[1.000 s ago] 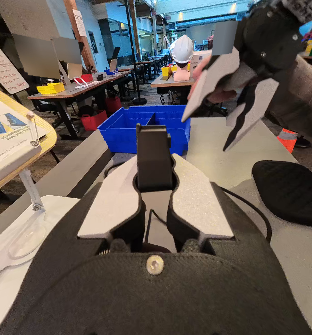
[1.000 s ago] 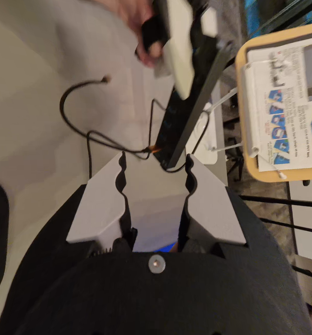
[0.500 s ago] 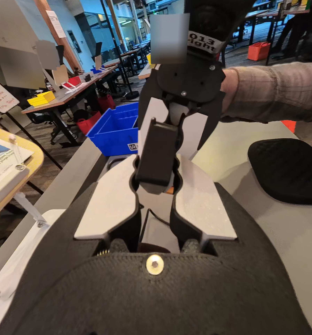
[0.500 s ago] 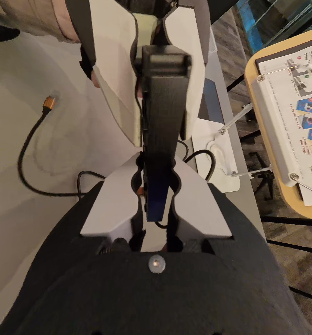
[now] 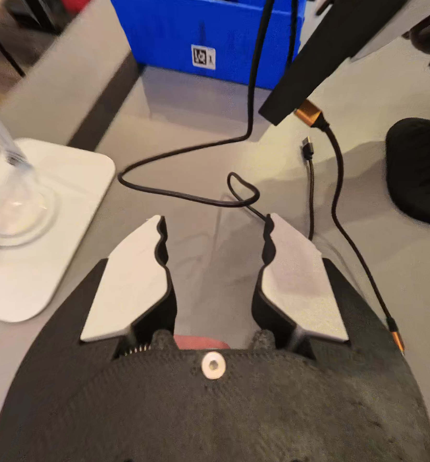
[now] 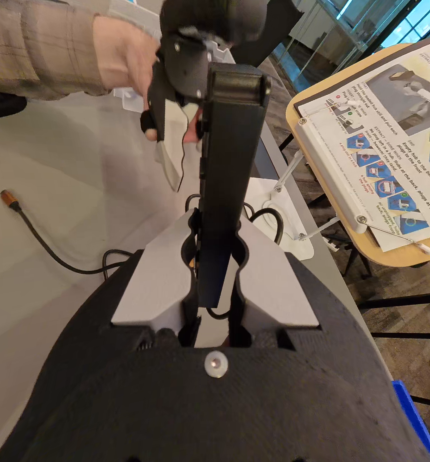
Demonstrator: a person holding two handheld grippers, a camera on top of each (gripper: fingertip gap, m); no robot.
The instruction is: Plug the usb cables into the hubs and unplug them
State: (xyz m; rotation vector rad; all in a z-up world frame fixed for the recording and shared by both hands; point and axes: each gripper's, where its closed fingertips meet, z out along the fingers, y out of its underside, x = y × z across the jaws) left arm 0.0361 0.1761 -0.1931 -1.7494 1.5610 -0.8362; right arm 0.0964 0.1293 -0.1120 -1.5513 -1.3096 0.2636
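Note:
My right gripper (image 6: 216, 220) is shut on a long black USB hub (image 6: 231, 162) and holds it above the grey table. In the left wrist view the hub (image 5: 329, 57) hangs at the upper right with an orange plug (image 5: 309, 115) in its lower end. That plug's braided cable (image 5: 339, 195) runs down to another orange connector (image 5: 397, 340). A loose black plug (image 5: 307, 147) lies on the table. My left gripper (image 5: 215, 220) is open and empty, low over the table. It also shows in the right wrist view (image 6: 169, 170), behind the hub. A loose orange plug (image 6: 7, 197) lies at the left.
A blue bin (image 5: 209, 32) stands at the table's far side. A thick black cable (image 5: 184, 197) loops in front of my left gripper. A white stand base (image 5: 46, 225) sits at the left and a black pad (image 5: 419, 170) at the right. An instruction board (image 6: 384, 175) stands beside the table.
My left gripper has let go of the hub, opened and drawn back, tilting down toward the table. My right gripper has closed on the hub and now holds it alone.

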